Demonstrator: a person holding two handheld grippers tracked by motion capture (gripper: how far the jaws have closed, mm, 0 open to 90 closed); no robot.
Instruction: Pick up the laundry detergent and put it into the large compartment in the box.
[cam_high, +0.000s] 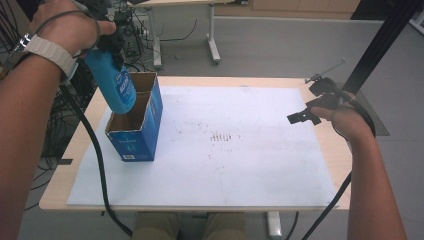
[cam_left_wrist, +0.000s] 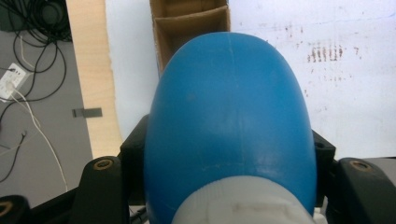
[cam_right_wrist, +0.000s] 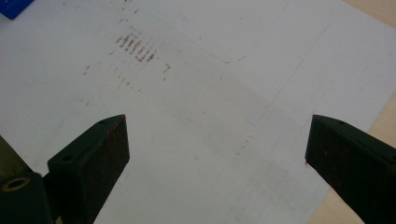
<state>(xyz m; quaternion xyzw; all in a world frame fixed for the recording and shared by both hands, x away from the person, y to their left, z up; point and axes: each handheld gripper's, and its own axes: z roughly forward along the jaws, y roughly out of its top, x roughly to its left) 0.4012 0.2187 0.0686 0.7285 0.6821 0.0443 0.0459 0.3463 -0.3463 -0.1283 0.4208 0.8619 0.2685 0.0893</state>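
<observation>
Blue plastic dominates the scene: a bottle (cam_high: 116, 82) hangs base-down from the left gripper (cam_high: 111, 46), clamped at its upper end between the two black jaws. In the left gripper view the bottle (cam_left_wrist: 229, 121) bulges out past both jaws, its white cap end nearest the camera and its rounded base pointing away toward the box. The bottle's lower part sits at the mouth of an open cardboard box (cam_high: 136, 131), blue outside and brown inside, split by a cardboard divider into two compartments; the base lies over the nearer compartment, though whether it touches the cardboard cannot be told. The box (cam_left_wrist: 189, 21) stands directly beyond the held bottle, on the left part of a white sheet (cam_high: 235, 165) that covers a pale wooden table (cam_high: 85, 131).

Well apart from the box, at the far right edge of the sheet, the right gripper (cam_high: 303, 116) hovers in the person's right hand (cam_high: 350, 122). Its jaws stand wide, with nothing between them; in the right gripper view, bare white sheet (cam_right_wrist: 210, 116) marked with small reddish-brown smudges (cam_right_wrist: 136, 49) lies ahead of the fingertips. A black cable (cam_high: 97, 165) trails from the left gripper down past the table's near edge.
</observation>
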